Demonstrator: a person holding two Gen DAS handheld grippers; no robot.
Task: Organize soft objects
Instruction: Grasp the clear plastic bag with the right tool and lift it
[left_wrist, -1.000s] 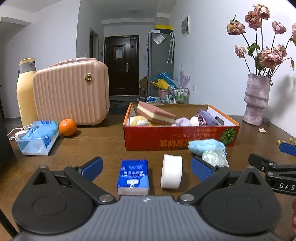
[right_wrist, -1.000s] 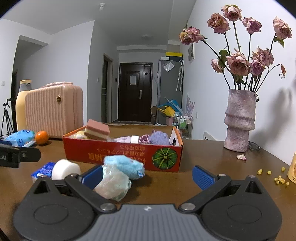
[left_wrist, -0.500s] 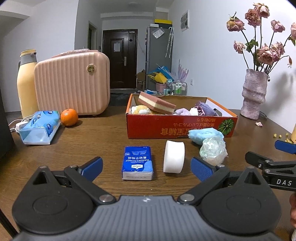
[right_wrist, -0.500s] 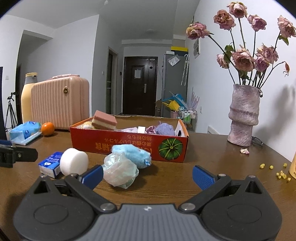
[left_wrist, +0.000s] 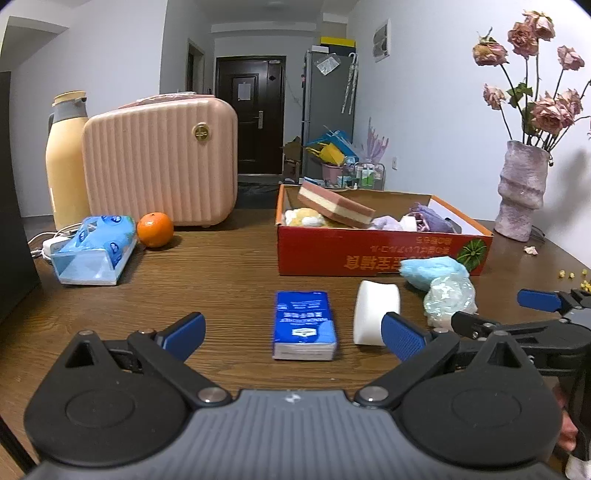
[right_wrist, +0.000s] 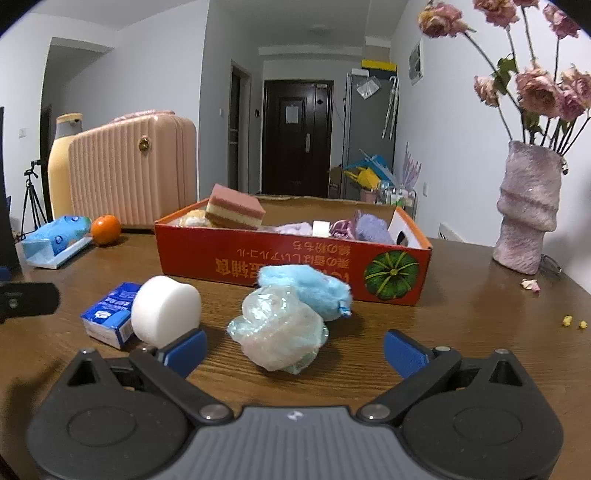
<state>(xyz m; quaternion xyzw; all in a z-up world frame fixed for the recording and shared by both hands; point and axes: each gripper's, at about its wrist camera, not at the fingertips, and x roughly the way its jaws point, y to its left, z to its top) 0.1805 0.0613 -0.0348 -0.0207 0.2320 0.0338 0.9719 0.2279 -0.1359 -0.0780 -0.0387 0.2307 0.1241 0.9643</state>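
A crumpled clear plastic bag (right_wrist: 279, 330) lies on the wooden counter (right_wrist: 461, 314) straight ahead of the right tongs (right_wrist: 293, 350), between their blue tips but not touched by them. Touching it at its 1 o'clock is a fluffy blue puff (right_wrist: 306, 290), which sits against the front wall of the red cardboard box (right_wrist: 295, 264). At the bag's 9 o'clock stands a white foam roll (right_wrist: 166, 312), and just beyond that a blue tissue packet (right_wrist: 109, 314).

The box holds a pink-and-cream sponge (right_wrist: 234, 208) and purple cloths (right_wrist: 369, 229).

The right tongs are spread wide, holding nothing. The left tongs (left_wrist: 293, 332) are likewise spread and empty, with the tissue packet (left_wrist: 303, 325) lying between their tips at 12 o'clock and the foam roll (left_wrist: 376, 312) at 1 o'clock.
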